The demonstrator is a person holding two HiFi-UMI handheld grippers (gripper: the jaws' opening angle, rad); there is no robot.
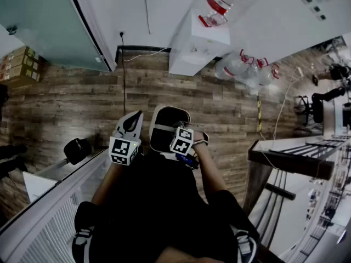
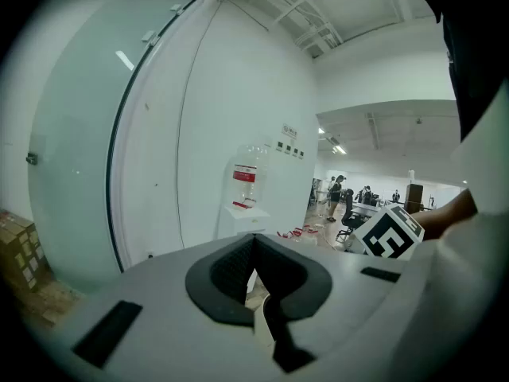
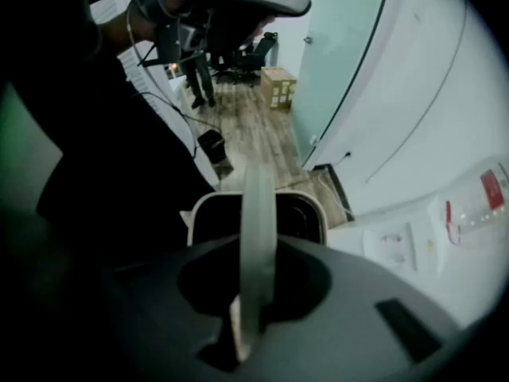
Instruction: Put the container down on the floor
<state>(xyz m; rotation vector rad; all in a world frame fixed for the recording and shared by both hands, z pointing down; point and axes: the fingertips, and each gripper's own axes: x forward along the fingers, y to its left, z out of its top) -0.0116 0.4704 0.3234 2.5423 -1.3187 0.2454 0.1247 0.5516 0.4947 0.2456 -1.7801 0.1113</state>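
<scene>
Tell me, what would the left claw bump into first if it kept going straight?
Probably the water dispenser by the white wall; the left claw points at it, nothing nearer shows. Depth is unclear.

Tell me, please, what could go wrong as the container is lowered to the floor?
The right gripper holds the container only by its thin handle, so it could swing or tip when it meets the floor. The left gripper is shut and empty beside it, so nothing steadies the container.
</scene>
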